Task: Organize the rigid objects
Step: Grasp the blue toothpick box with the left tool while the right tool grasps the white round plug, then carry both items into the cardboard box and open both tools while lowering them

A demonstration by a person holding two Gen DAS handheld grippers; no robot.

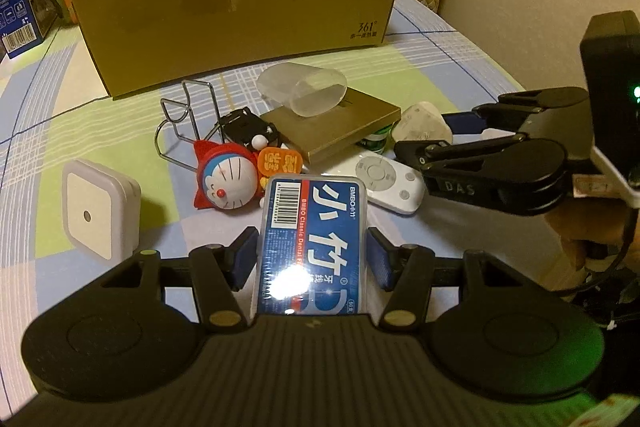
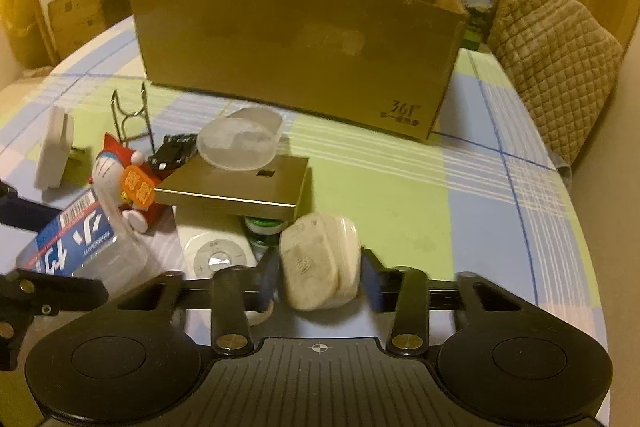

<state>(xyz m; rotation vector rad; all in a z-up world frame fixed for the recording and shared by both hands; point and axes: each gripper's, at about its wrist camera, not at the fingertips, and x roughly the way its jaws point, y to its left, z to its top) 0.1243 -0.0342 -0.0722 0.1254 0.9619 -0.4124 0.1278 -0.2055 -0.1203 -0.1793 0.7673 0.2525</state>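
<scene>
My left gripper is shut on a blue dental floss box, which also shows in the right wrist view. My right gripper has its fingers on either side of a white plug adapter; whether the pads touch it I cannot tell. In the left wrist view the right gripper sits at the adapter. An open cardboard box stands behind the pile, also seen in the right wrist view.
The pile holds a Doraemon figure, a white remote, a gold flat box with a clear plastic cup on it, a black toy car, a wire stand and a white night light. Cartons stand behind.
</scene>
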